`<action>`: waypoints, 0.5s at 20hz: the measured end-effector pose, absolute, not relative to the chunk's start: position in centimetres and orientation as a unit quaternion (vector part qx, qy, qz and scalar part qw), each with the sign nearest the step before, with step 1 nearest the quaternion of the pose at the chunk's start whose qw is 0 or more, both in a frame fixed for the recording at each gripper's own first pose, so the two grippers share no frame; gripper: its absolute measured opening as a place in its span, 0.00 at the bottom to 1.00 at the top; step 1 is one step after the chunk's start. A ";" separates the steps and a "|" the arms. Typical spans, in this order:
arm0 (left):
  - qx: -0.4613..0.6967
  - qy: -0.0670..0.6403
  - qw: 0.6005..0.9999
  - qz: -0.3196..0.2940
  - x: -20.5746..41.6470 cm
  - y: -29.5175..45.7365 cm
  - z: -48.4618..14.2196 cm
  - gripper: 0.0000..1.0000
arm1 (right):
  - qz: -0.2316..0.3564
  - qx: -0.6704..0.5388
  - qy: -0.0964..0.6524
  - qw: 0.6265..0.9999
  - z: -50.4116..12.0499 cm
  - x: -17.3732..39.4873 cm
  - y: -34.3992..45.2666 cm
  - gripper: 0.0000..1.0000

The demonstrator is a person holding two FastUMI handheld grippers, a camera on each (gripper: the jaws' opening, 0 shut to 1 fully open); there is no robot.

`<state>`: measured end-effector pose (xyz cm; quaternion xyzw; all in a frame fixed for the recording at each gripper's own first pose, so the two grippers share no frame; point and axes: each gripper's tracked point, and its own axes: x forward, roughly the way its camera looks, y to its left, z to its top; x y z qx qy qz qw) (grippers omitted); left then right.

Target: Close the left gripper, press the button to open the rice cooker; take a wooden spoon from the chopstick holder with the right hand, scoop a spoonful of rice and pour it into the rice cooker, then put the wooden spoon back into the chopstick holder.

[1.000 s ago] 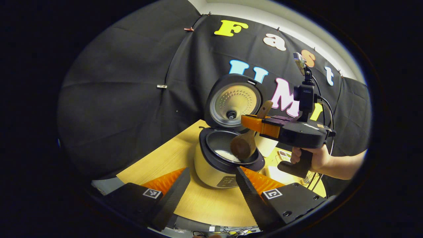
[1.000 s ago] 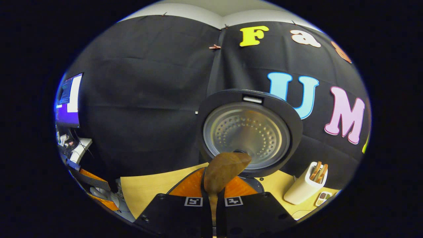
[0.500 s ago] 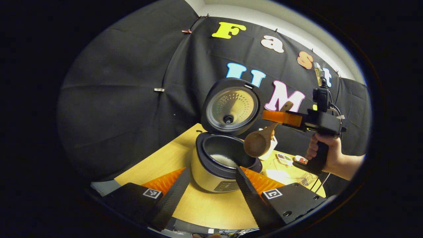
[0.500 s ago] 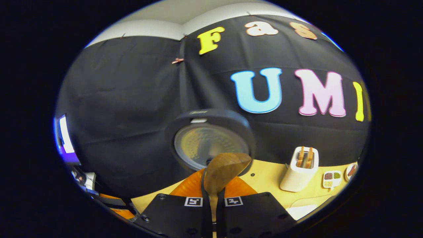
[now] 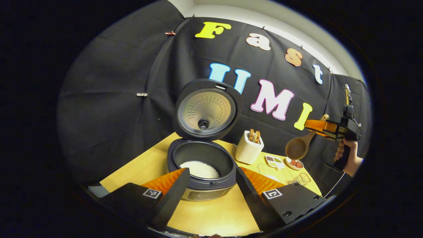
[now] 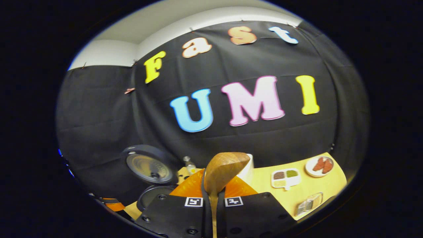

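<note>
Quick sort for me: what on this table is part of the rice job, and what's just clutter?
Job things:
- rice cooker, lid up, rice inside
- wooden spoon in the right gripper
- chopstick holder

Just lying about:
- divided dish
- round plate
- small bottle
- wire rack

No wording, brand or number is showing legibly on any object. The cream-bodied rice cooker with the dark, raised lid (image 5: 198,155) is carrying a dark control panel on its front, its markings too small to make out. Black-and-white square pattern markers (image 5: 271,193) are sitting on the left gripper (image 5: 211,169) and on the right gripper (image 6: 216,175), showing coded blocks, not letters.
</note>
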<state>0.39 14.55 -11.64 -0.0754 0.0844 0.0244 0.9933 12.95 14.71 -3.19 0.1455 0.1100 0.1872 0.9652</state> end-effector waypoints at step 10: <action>-0.092 0.091 0.990 0.049 3.6 7.5 -10.3 0.96 | -0.013 0.211 0.161 0.964 -13.0 16.9 -9.5 0.09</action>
